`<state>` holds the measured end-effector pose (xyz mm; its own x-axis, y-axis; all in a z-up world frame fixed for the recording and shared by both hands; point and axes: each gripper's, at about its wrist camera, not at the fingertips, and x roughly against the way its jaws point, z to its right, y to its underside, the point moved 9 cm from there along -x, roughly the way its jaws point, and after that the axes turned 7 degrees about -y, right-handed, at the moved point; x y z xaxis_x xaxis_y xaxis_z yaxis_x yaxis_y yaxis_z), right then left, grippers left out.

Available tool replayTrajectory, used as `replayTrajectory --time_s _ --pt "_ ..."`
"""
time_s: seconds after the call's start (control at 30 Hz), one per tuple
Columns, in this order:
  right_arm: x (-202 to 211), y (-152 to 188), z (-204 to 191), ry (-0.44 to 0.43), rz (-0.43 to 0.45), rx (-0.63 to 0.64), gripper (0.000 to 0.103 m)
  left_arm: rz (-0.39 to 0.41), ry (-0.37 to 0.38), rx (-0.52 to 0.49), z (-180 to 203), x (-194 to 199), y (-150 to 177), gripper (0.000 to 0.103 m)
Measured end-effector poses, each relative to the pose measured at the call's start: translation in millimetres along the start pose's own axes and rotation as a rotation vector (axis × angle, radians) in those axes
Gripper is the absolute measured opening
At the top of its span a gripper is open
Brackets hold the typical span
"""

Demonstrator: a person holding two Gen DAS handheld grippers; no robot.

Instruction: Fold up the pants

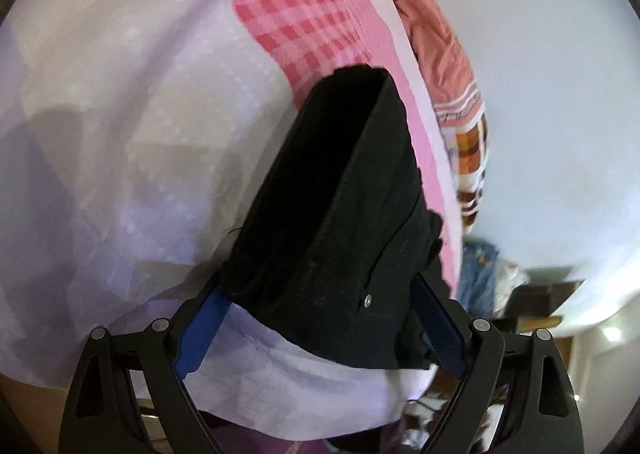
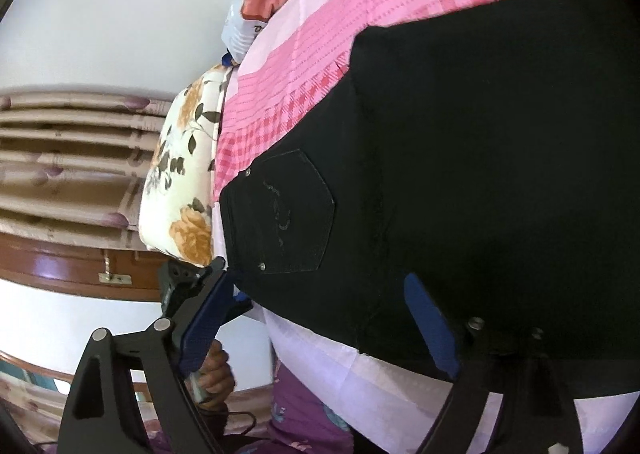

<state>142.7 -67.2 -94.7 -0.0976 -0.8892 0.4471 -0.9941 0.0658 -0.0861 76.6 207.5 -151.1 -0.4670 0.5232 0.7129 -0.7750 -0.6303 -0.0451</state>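
Black pants (image 1: 340, 210) lie folded lengthwise on a pink and lilac bed sheet (image 1: 132, 102). My left gripper (image 1: 320, 318) is open, its blue-padded fingers (image 1: 202, 328) straddling the near end of the pants. In the right wrist view the pants (image 2: 460, 174) fill the middle and right, back pocket and rivets showing. My right gripper (image 2: 320, 318) is open, its fingers (image 2: 430, 328) on either side of the waist edge. The left gripper (image 2: 188, 286) and the hand holding it also show there, at the pants' corner.
A floral pillow (image 2: 184, 182) lies at the bed edge. A salmon garment (image 1: 440, 46) and a checked cloth (image 1: 472, 158) sit along the far side. Curtains (image 2: 72, 158) and a wooden frame (image 2: 60, 266) stand beyond the bed. Clothes and furniture (image 1: 500, 282) lie off the bed.
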Motion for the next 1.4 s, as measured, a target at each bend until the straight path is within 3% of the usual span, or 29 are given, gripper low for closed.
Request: replayTrajectory --time_s 0.07,0.17,0.23,0.3,0.47,0.5,0.6,0.67,0.77,0.9,1.17,1.4 --pt "-2 1 3 -0.002 -0.003 -0.012 0.086 0.04 0.017 -0.076 14 5 3 0.086" --pt "-4 2 3 -0.001 -0.005 -0.01 0.086 0.113 0.061 -0.113 25 22 1 0.07" --pt "-5 1 2 -0.004 -0.007 -0.012 0.087 0.099 0.035 -0.117 21 17 -2 0.064" --pt "-6 1 3 0.0 -0.009 -0.011 0.087 0.064 0.004 -0.101 10 6 -3 0.049" --pt "-4 1 2 0.0 -0.004 -0.015 0.088 0.026 0.042 -0.128 14 -3 0 0.048" --pt "-5 2 2 0.003 -0.005 -0.015 0.088 0.042 0.018 -0.145 13 -4 -2 0.048" --pt "-6 3 1 0.013 -0.013 -0.007 0.089 0.055 0.041 -0.148 12 -6 -4 0.048" --pt "-8 4 -2 0.015 -0.016 -0.003 0.089 0.068 0.003 -0.198 17 -8 -3 0.048" --pt "-8 4 -4 0.015 -0.013 0.0 0.089 0.112 -0.109 -0.278 22 -3 2 0.036" --pt "-8 4 -6 0.013 -0.002 0.01 0.089 0.157 -0.139 -0.296 34 11 1 0.031" --pt "6 -2 -15 -0.041 0.042 0.024 0.089 0.225 -0.097 -0.483 107 39 16 0.031" --pt "54 -26 -9 -0.148 0.157 -0.034 0.088 0.216 -0.018 -0.6 188 27 36 0.031"
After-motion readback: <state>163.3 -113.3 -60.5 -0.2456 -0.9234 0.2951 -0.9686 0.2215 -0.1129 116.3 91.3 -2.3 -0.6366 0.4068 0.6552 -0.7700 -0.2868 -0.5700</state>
